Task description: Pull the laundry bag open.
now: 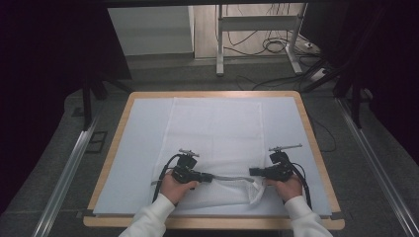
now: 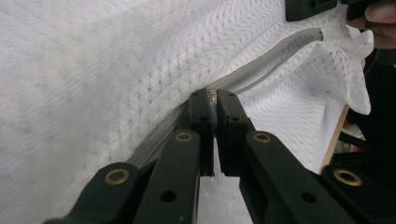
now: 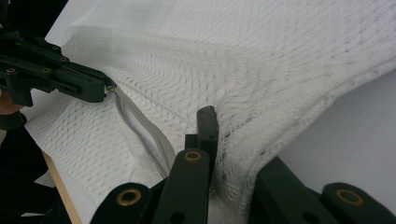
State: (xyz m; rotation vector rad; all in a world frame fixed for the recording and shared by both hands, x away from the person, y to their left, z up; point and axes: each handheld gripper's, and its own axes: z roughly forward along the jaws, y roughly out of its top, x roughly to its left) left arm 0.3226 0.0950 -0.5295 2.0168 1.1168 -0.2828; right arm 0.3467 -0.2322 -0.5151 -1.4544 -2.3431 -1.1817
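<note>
Scene: a wooden-edged bench under a pale sheet, and a white mesh laundry bag spread flat down the middle of it.
Mesh bag: lying on the bench from the far edge to the near one, its near end lifted slightly between the two grippers; the weave reads clearly in both gripper views.
Zipper: a grey zipper band runs across the bag's near end from one gripper to the other; in the left gripper view it shows as a grey strip leading off to the bag's corner.
Left gripper: there it is, near the bag's near-left part, jaws pinched tight together on a tiny metal zipper pull right at the tips.
Left gripper, seen from across: the right gripper view catches it with the pull at its tip, where the grey band starts.
Right gripper: over at the near-right corner, jaws closed narrow with a fold of mesh bunched between them.
Bag corner: a white tab of fabric sticks out beside the right gripper.
Hands: both come in from the near edge in white sleeves, one hand on each gripper.
Gap between grippers: they sit apart, with the zipper band between them.
</note>
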